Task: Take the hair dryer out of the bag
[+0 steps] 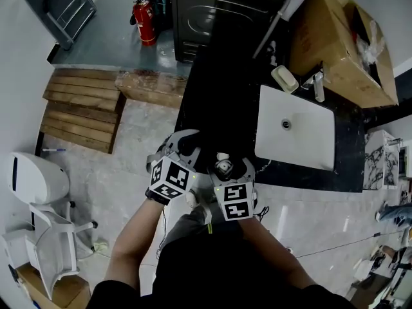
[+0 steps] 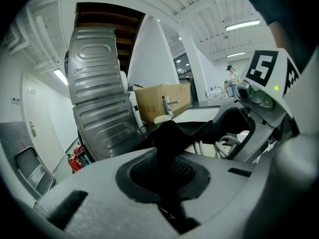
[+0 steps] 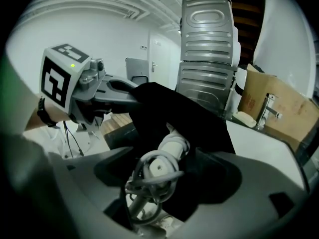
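- While both tools are held close together in front of the person's body, the left gripper (image 2: 167, 183) has its jaws pressed together on a fold of the black bag (image 2: 172, 136). The cloth runs up and away from the pinch.
- The right gripper (image 3: 157, 183) is clamped on the hair dryer (image 3: 169, 148). The white handle, with the grey cord (image 3: 144, 180) wound round its end, sits between the jaws and pokes out of the bag's mouth.
- The rest of the hair dryer is under the black cloth, which drapes over it and stretches across to the left gripper.
- From the head view, the two grippers sit side by side, just at the near edge of the black worktop (image 1: 219, 82) and above a pale floor.
- A white sink (image 1: 302, 143) is set into the worktop to the right of the grippers. It has a tap (image 1: 318, 85) and a soap dish (image 1: 284, 78) at its far rim.
- A cardboard box (image 1: 335, 40) stands behind the tap.
- Beyond the worktop's far end is a dark ribbed metal appliance (image 1: 222, 8), with a red fire extinguisher (image 1: 145, 21) beside it.
- Wooden pallets (image 1: 80, 108) lie on the floor to the left, and a white toilet (image 1: 35, 176) stands nearer, well apart from the grippers.
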A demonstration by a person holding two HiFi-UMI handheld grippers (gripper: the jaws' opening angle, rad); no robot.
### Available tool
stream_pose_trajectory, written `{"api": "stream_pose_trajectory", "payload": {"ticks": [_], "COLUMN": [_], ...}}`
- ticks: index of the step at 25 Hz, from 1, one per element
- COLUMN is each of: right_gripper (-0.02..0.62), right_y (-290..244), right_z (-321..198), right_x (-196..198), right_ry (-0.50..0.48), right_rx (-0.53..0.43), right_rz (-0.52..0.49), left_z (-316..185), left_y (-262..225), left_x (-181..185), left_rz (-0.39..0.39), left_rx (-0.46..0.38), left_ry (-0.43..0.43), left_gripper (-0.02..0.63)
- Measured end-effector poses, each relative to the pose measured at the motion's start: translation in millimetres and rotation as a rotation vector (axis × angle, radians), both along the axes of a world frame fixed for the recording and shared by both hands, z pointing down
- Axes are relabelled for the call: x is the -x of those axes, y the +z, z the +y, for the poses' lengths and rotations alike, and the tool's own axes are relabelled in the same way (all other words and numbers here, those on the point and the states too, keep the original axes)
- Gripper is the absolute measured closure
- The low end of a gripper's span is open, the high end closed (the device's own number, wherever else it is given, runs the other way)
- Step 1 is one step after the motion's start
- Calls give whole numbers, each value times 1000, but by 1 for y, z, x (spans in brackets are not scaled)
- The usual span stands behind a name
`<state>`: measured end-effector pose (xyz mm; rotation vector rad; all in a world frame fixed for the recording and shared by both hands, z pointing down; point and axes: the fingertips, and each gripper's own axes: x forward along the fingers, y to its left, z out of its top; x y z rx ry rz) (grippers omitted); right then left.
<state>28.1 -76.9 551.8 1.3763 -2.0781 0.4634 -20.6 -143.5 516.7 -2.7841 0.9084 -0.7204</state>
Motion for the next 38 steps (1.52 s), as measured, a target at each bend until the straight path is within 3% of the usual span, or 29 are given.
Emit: {"api": "stream_pose_trajectory", "payload": {"ticks": [3,8,13,17,22,26,31,38], "right_gripper": [239,272,272,272,272,325,339,342], "right_y": [-4,13,26,36,35,34,27,17], "right_z": [-9,-27,-31,-29,-31,-29,-19,0], "right_x": [7,-6,-7,-1,-3,-5,-5,-2], "right_ry": [39,145,193,171,144,82,23,11], "right_rx": [27,71,99,188,180,201,206,223], "right_rz": [-102,-57,-94,-169,-177,-181,-259,-361], "left_z": [3,7,10,18,18,15,13,9], "left_y": [-1,-1,-2,0,1,10,19,28], "left_x": [1,-1,-1,-1,1,9,15,16], "left_rz": [7,18,38,57,71,63,36,7], "left_rx": [-5,-5,-10,-6,-4,16,35,57], "left_ry": [-7,-18,-22,-25,-40,-64,-63,-60], "left_gripper": [565,565,565,566,566,566,565,565]}}
